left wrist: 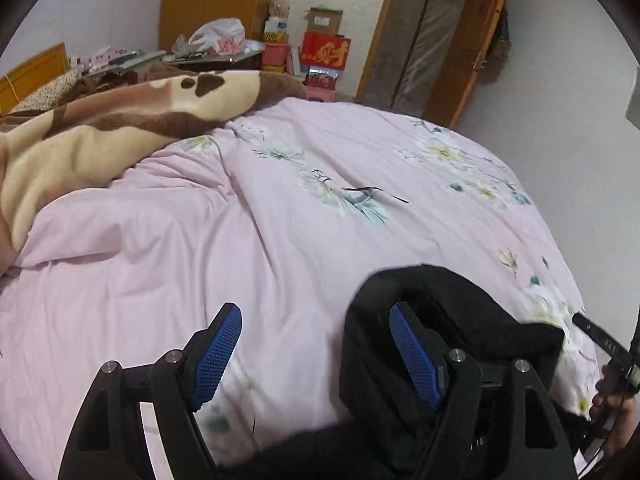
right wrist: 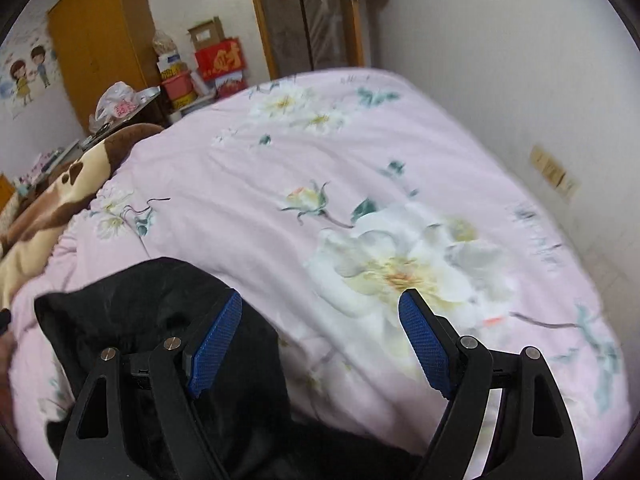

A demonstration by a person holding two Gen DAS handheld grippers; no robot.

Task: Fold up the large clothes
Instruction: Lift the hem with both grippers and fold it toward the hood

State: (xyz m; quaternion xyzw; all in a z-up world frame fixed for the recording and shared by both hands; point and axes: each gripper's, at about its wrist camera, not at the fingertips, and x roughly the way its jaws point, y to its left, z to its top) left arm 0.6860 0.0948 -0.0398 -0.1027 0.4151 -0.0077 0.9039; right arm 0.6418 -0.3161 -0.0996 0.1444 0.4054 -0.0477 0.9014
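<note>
Right gripper [left wrist: 612, 364] (left view only) — black garment [right wrist: 160, 312] beside

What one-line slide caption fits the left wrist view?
Left gripper open above a black garment bunched on the pink floral bedspread.

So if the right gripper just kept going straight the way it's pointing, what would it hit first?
Probably the pink floral bedcover. The right gripper is open with only bedcover between its fingers; the black garment lies off to its left side, beside the left finger. Depth is hard to judge here.
</note>
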